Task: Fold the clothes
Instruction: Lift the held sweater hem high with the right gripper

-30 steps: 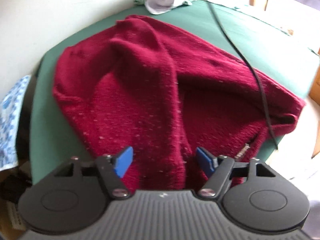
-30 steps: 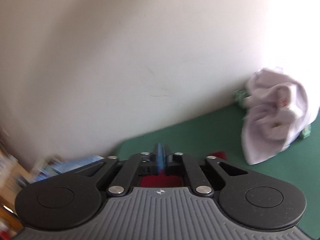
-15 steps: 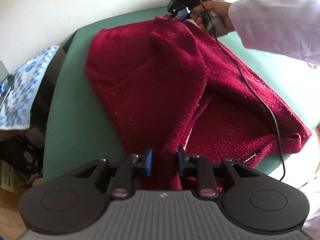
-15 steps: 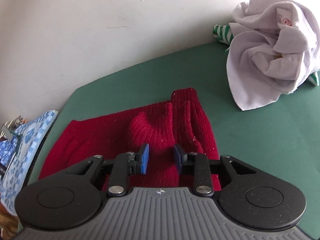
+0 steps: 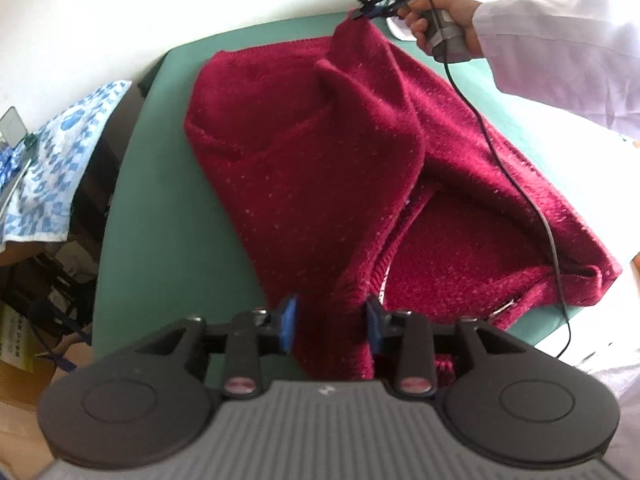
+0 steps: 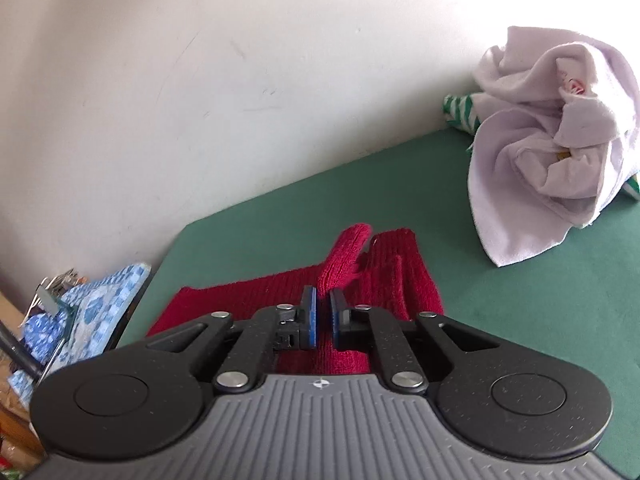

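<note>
Currently mid-fold: red sweater lies on the green table. Right gripper has just closed, pinching the far edge; left gripper has just reopened half-wide around the near edge. Next: left must re-clamp before both carry.

A green table stood against a pale wall. Beyond its left edge hung a blue-and-white patterned cloth — draped over something hidden. Beneath that cloth sat cardboard boxes, dim and blurred. A black cable trailed down toward the table's near right corner.
</note>
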